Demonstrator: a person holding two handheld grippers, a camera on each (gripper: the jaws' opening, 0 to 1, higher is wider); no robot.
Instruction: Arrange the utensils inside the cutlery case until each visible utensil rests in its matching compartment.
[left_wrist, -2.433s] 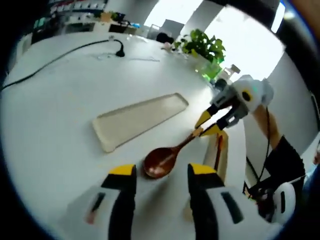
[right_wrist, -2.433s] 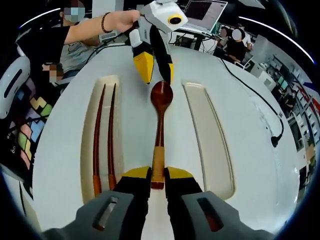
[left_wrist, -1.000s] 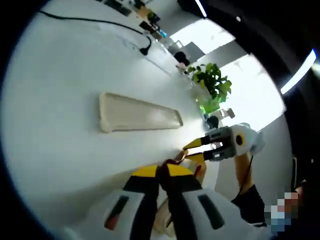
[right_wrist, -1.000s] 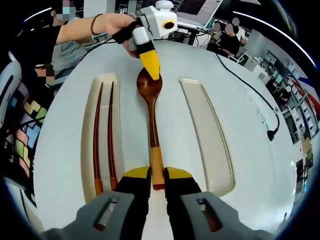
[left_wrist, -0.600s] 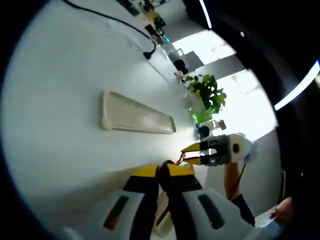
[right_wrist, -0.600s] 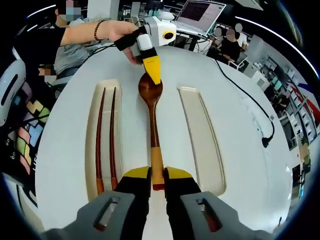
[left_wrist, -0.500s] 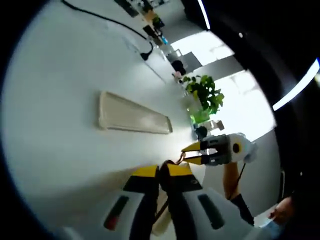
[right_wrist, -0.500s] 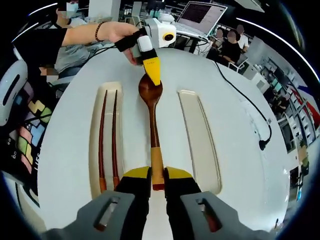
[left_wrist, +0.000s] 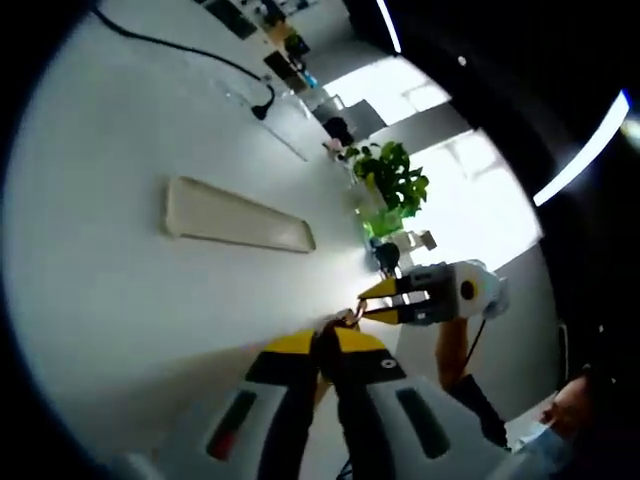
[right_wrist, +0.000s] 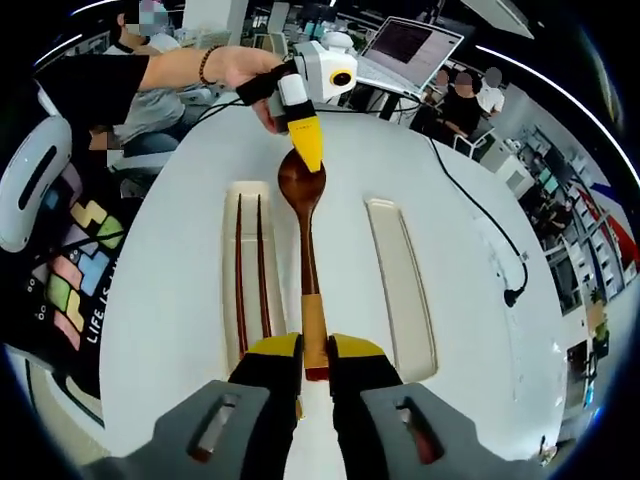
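Note:
A brown wooden spoon (right_wrist: 308, 250) hangs in the air above the white table (right_wrist: 170, 300), held at both ends. My right gripper (right_wrist: 315, 346) is shut on its pale handle end. My left gripper (right_wrist: 312, 160) is shut on the rim of the bowl. In the left gripper view, my left gripper (left_wrist: 326, 342) is closed and a bit of the spoon (left_wrist: 345, 321) peeks out toward my right gripper (left_wrist: 364, 303). Below lie a cream tray (right_wrist: 229, 230) with two red-brown chopsticks (right_wrist: 262, 270) and an empty cream tray (right_wrist: 400, 280), the latter also in the left gripper view (left_wrist: 235, 215).
A black cable (right_wrist: 480, 220) runs over the table's right side, its plug (left_wrist: 262, 100) lying beyond the empty tray. A green plant (left_wrist: 385, 180) stands at the table's edge. A person's arm (right_wrist: 190, 65) holds the left gripper. A laptop (right_wrist: 410, 45) and seated people are behind.
Both grippers stay shut on the spoon. The table and trays look smaller and farther in both views, so the spoon and both hands have risen above the table.

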